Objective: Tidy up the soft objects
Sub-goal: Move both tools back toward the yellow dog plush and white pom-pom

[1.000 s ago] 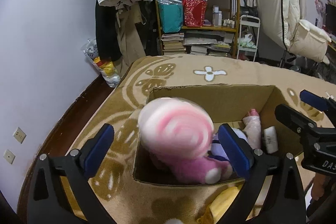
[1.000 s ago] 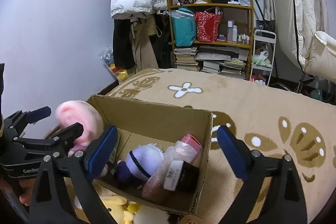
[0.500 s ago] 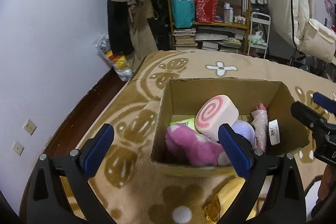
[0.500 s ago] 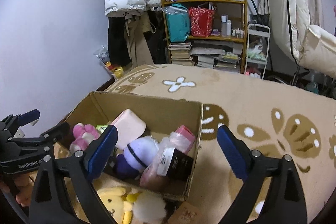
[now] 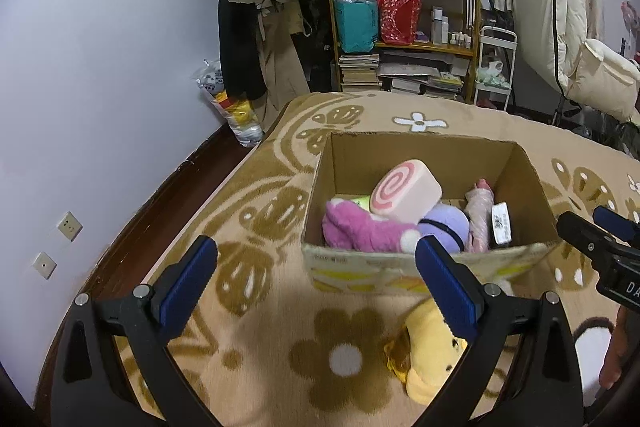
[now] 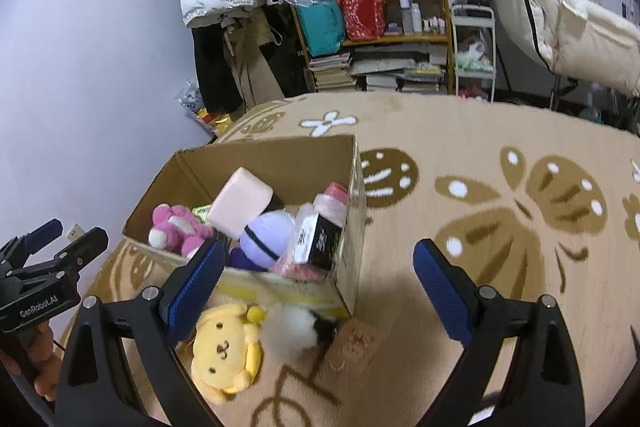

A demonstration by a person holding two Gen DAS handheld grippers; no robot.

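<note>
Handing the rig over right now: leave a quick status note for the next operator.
Left gripper: open, holding nothing, hovering short of the cardboard box.
Right gripper: open, holding nothing, above the box's right corner.
Done: pink swirl cushion, pink plush and purple plush lie in the box.
Left: yellow plush and white fluffy toy lie on the rug against the box's near side; both look like they go in next.
</note>
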